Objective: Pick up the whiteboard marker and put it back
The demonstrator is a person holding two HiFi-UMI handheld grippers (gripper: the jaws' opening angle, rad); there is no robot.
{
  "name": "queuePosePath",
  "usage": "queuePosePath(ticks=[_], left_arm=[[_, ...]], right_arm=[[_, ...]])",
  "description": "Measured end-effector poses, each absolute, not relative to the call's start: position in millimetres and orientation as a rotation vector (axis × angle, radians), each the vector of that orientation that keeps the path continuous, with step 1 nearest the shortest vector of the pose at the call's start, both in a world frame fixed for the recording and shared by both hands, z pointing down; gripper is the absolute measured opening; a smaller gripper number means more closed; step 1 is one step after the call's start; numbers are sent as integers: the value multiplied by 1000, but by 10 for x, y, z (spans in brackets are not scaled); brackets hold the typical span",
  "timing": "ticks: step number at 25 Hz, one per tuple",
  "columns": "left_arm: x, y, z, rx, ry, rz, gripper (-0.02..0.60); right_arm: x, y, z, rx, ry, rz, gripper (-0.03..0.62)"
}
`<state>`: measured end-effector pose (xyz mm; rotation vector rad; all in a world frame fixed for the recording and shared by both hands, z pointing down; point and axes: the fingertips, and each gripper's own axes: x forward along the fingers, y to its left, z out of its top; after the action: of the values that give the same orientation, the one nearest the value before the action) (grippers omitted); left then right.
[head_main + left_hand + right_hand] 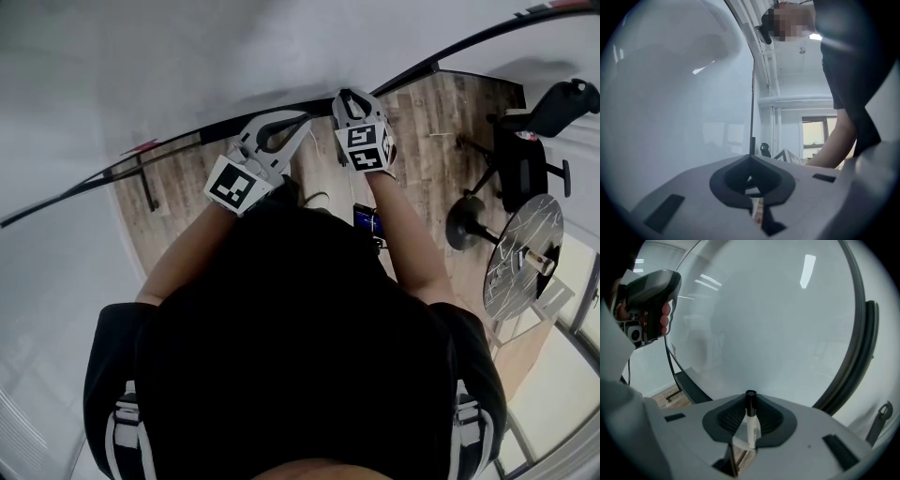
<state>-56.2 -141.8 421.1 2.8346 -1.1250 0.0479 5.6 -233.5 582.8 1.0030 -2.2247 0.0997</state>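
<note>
Marker sits between the jaws of my right gripper, which are closed on its white barrel, with the black cap up at the jaw tips and facing the whiteboard, close to its dark-framed edge. My left gripper hangs near the right one, jaws together with nothing between them.

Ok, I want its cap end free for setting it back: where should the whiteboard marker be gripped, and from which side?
Probably the white barrel of the whiteboard marker, below the black cap, closing across its round sides, coming from the tail end. It is slim and straight, and lies along the right gripper's jaws, cap toward the whiteboard.
</note>
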Motion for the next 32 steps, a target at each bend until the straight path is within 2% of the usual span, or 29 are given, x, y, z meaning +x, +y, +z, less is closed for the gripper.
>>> queuePosePath(ticks=[20, 32], left_arm=[[-384, -1352, 4112, 2863, -1093, 61, 3], [-219, -1269, 3943, 2902, -1085, 82, 3]], right_arm=[[398, -2109, 4972, 1144, -2455, 184, 63], [571, -1785, 4178, 1186, -2606, 81, 63]])
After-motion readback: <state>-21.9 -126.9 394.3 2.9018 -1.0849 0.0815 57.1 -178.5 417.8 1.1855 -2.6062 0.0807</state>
